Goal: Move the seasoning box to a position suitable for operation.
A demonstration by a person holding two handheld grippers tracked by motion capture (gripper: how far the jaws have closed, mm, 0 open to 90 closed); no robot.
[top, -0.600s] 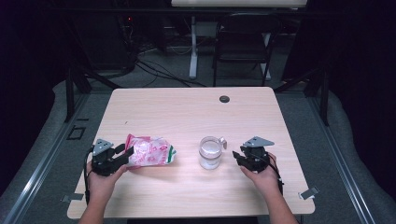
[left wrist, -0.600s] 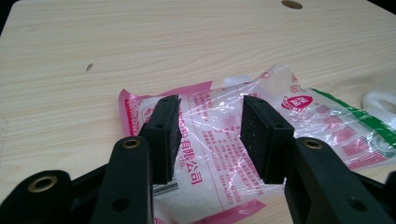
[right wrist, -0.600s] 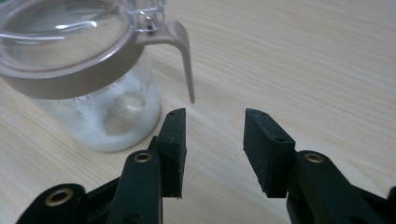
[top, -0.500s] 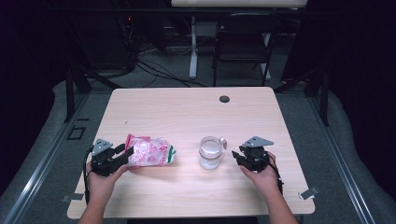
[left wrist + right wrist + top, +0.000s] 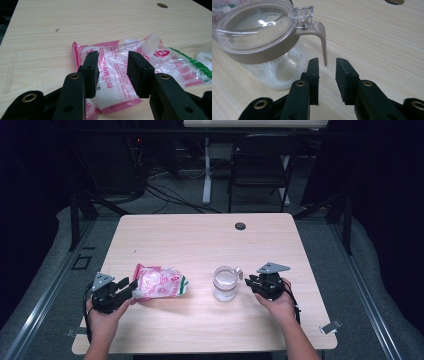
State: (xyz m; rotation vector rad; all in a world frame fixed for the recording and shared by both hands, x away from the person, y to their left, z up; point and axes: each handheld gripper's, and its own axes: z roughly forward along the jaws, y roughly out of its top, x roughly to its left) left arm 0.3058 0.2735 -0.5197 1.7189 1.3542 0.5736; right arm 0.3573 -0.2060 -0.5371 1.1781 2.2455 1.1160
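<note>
Clear plastic printed in pink and red, with a green stripe at one end, makes up the bag (image 5: 160, 282), which lies flat on the table (image 5: 200, 245) at its near left; white grains fill it. Left gripper (image 5: 131, 287) sits at the bag's near end, jaws apart, with the bag between them in the left gripper view (image 5: 120, 75); whether the pads touch it I cannot tell. To the right stands a glass jar (image 5: 225, 283) with a clear lid, a tan band and a tan handle (image 5: 323, 42), a little white powder at its bottom. Right gripper (image 5: 247, 280) has its jaws apart at the handle's tip, not gripping it.
</note>
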